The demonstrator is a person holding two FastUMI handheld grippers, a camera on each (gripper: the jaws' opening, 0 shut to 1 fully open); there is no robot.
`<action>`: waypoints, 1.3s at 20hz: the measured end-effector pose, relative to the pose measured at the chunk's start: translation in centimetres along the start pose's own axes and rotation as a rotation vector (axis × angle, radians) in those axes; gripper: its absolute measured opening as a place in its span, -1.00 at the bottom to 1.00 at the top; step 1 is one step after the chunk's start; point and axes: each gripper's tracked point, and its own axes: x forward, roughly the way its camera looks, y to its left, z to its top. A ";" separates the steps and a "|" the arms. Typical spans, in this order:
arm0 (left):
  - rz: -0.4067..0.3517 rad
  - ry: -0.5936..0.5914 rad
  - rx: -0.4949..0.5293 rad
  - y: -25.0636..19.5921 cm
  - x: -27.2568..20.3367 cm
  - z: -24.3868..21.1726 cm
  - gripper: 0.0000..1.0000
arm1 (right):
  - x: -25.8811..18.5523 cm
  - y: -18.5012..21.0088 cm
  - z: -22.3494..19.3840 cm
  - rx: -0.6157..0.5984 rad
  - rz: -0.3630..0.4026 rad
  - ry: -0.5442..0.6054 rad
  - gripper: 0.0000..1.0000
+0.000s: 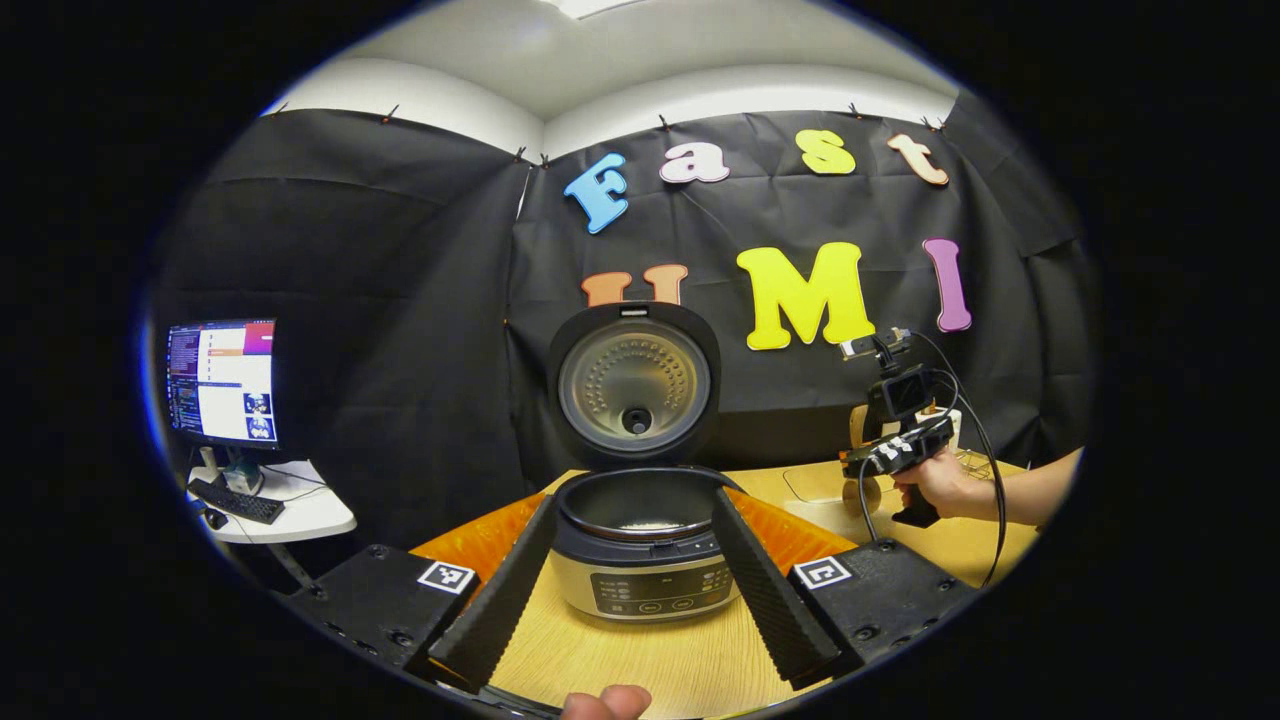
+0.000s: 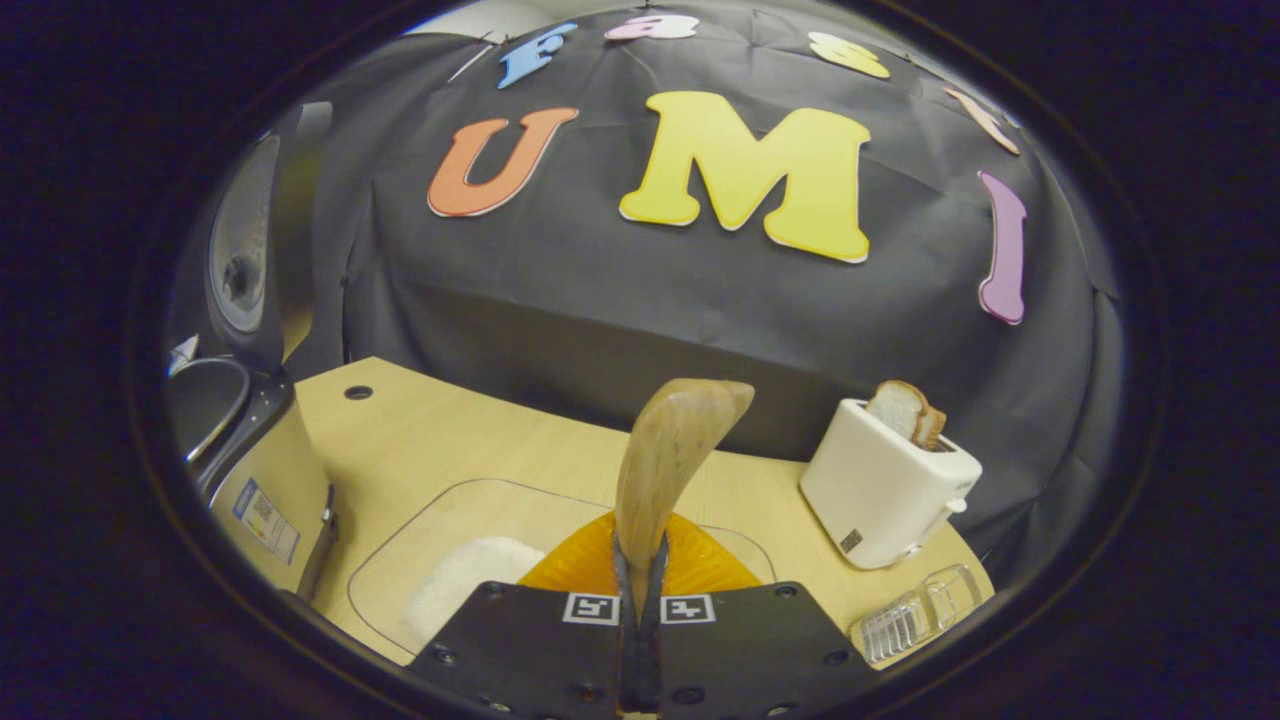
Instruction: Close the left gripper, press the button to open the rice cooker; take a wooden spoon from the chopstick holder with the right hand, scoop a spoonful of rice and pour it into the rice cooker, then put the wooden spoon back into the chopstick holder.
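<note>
The rice cooker (image 1: pixel 645 580) stands open on the wooden table, its lid (image 1: pixel 634 385) raised upright. A pale patch lies at the bottom of its pot (image 1: pixel 640 505). My left gripper (image 1: pixel 635 500) is open, its fingers spread to either side of the cooker's front and touching nothing. My right gripper (image 2: pixel 640 565) is shut on the handle of the wooden spoon (image 2: pixel 668 450), whose bowl points up. A heap of white rice (image 2: pixel 465 590) lies in a clear tray (image 2: pixel 400 545) just left of it. Farther right in the left gripper view, a hand holds the right gripper (image 1: pixel 900 445).
A white toaster (image 2: pixel 885 485) with bread slices stands at the table's right. A clear ribbed holder (image 2: pixel 915 620) sits near the front right edge. The cooker (image 2: pixel 255 480) is left of the tray. A monitor (image 1: pixel 222 380) and keyboard sit on a small side table at far left.
</note>
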 end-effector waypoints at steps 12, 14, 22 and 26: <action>0.055 0.011 -0.019 2.8 -0.5 0.0 0.99 | -0.3 6.1 0.9 0.234 0.081 0.041 -1.00; 0.057 0.009 -0.029 3.0 -0.6 0.2 0.99 | -0.4 6.0 1.0 0.284 0.089 0.054 -1.00; 0.065 -0.022 -0.015 2.9 -0.7 1.1 0.99 | -1.1 4.6 1.3 0.638 0.151 0.082 -1.00; 0.068 -0.024 -0.007 3.0 -0.7 1.1 0.99 | -1.6 2.3 1.4 0.759 0.174 0.068 -1.00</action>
